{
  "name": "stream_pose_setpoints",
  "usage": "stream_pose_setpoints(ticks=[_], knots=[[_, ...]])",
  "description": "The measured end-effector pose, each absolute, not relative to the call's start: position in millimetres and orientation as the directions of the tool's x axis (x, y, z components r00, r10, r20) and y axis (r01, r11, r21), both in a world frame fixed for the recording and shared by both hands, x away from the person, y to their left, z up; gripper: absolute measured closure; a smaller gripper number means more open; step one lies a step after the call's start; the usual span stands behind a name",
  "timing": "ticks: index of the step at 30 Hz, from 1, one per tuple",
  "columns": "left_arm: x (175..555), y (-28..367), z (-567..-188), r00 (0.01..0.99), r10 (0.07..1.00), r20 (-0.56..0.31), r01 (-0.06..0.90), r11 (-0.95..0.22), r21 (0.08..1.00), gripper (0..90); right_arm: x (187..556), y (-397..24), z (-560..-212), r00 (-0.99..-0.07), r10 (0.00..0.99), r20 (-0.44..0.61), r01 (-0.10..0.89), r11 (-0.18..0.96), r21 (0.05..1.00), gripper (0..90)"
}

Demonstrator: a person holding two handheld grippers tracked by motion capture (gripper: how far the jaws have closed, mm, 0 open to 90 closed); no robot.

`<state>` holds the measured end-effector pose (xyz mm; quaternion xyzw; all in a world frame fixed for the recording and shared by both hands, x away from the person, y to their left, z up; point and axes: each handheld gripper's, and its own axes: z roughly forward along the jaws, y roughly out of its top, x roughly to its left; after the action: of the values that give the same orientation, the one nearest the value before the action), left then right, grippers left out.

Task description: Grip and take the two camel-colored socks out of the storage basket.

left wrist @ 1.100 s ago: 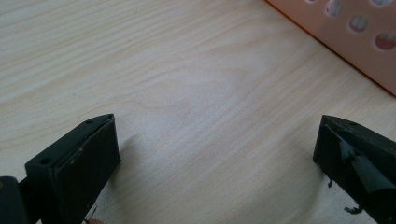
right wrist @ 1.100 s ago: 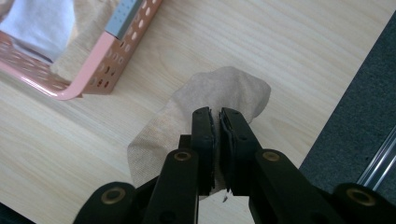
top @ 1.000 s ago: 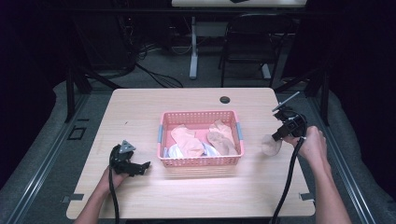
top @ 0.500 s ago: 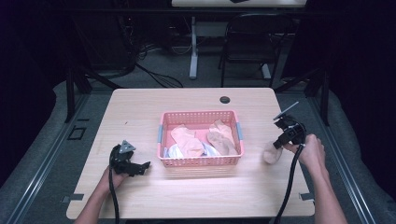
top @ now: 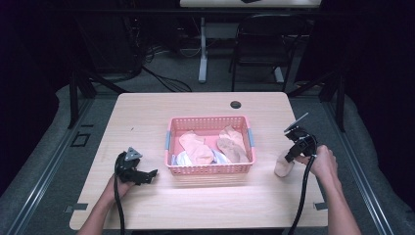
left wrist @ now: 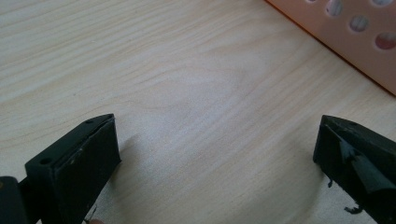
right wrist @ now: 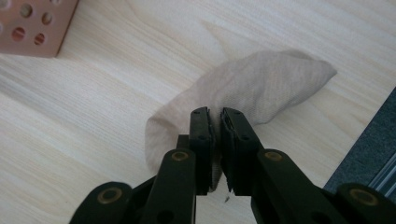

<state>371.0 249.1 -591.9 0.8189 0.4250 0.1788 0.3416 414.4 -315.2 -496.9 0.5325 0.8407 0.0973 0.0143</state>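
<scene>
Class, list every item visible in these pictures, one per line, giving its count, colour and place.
Table: one, light wood, centre.
Basket: one, pink, mid-table.
Socks in basket: several, peach, tan and pale; exact count unclear.
Sock: one, beige, on table right of basket, pinched.
Grommet: one, black, table's far edge.
Chair: one, dark, behind table.
Left hand-held gripper: one, black, open, over bare table.
Right hand-held gripper: one, black, shut on sock.

Your forearms are bare, with no sleeve past the elbow. Each hand carries a black gripper: the left gripper [top: 147, 175] has a grey three-cornered plate on top, the right gripper [top: 289, 155] a flat grey plate too. A black cable trails back from each. Up close, your right gripper's linkage arms show brass-coloured pivot pins and small screw holes.
</scene>
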Motion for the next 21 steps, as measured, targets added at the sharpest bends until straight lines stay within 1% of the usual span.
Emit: stream_pose_setpoints(ticks=[2, 3, 4, 5, 6, 7, 9, 10, 11, 12, 13, 14, 15, 21], knots=[[370.9, 249.1, -591.9, 0.575, 0.818, 0.002, 0.574, -0.405, 0.711, 0.0, 414.3, -315.6, -497.7, -0.432, 0.898, 0.084, 0.893, 0.413, 0.177, 78.2], [370.9, 249.1, -591.9, 0.574, 0.819, 0.002, 0.574, -0.405, 0.711, 0.0, 414.8, -316.5, -496.2, -0.439, 0.894, 0.088, 0.891, 0.421, 0.168, 67.0], [370.9, 249.1, -591.9, 0.574, 0.819, 0.002, 0.574, -0.405, 0.711, 0.0, 414.8, -316.5, -496.2, -0.439, 0.894, 0.088, 0.891, 0.421, 0.168, 67.0], [371.0, 249.1, -591.9, 0.575, 0.818, 0.002, 0.574, -0.405, 0.712, 0.0, 414.2, -316.3, -495.2, -0.429, 0.899, 0.094, 0.895, 0.408, 0.179, 61.3], [371.0, 249.1, -591.8, 0.575, 0.818, 0.003, 0.574, -0.406, 0.711, 0.0, 413.8, -316.3, -493.7, -0.425, 0.900, 0.099, 0.896, 0.403, 0.187, 53.5], [370.9, 249.1, -591.9, 0.575, 0.818, 0.003, 0.574, -0.405, 0.711, 0.0, 412.7, -317.3, -490.3, -0.425, 0.899, 0.108, 0.893, 0.397, 0.210, 37.5], [371.0, 249.1, -591.9, 0.575, 0.818, 0.002, 0.574, -0.405, 0.711, 0.0, 412.0, -318.7, -483.9, -0.441, 0.890, 0.117, 0.886, 0.410, 0.217, 26.0], [371.0, 249.1, -591.9, 0.575, 0.818, 0.002, 0.574, -0.405, 0.711, 0.0, 412.0, -318.7, -483.9, -0.441, 0.890, 0.117, 0.886, 0.410, 0.217, 26.0], [371.0, 249.1, -591.9, 0.575, 0.818, 0.002, 0.574, -0.405, 0.712, 0.0, 409.6, -317.9, -478.6, -0.440, 0.891, 0.114, 0.882, 0.404, 0.242, 16.5], [371.0, 249.1, -591.9, 0.575, 0.818, 0.002, 0.574, -0.405, 0.712, 0.0, 409.6, -317.9, -478.6, -0.440, 0.891, 0.114, 0.882, 0.404, 0.242, 16.5], [371.0, 249.1, -591.9, 0.575, 0.818, 0.002, 0.574, -0.405, 0.711, 0.0, 409.5, -318.3, -476.5, -0.446, 0.887, 0.119, 0.879, 0.410, 0.243, 13.6], [371.0, 249.1, -591.9, 0.575, 0.818, 0.002, 0.574, -0.405, 0.711, 0.0, 408.0, -317.5, -473.2, -0.437, 0.892, 0.116, 0.879, 0.397, 0.263, 11.8], [371.0, 249.1, -591.8, 0.575, 0.818, 0.002, 0.574, -0.405, 0.711, 0.0, 407.0, -316.5, -467.7, -0.441, 0.890, 0.117, 0.875, 0.398, 0.277, 4.5], [371.0, 249.1, -591.8, 0.575, 0.818, 0.002, 0.574, -0.406, 0.711, 0.0, 402.6, -309.8, -446.9, -0.455, 0.885, 0.097, 0.858, 0.408, 0.311, 4.0]])
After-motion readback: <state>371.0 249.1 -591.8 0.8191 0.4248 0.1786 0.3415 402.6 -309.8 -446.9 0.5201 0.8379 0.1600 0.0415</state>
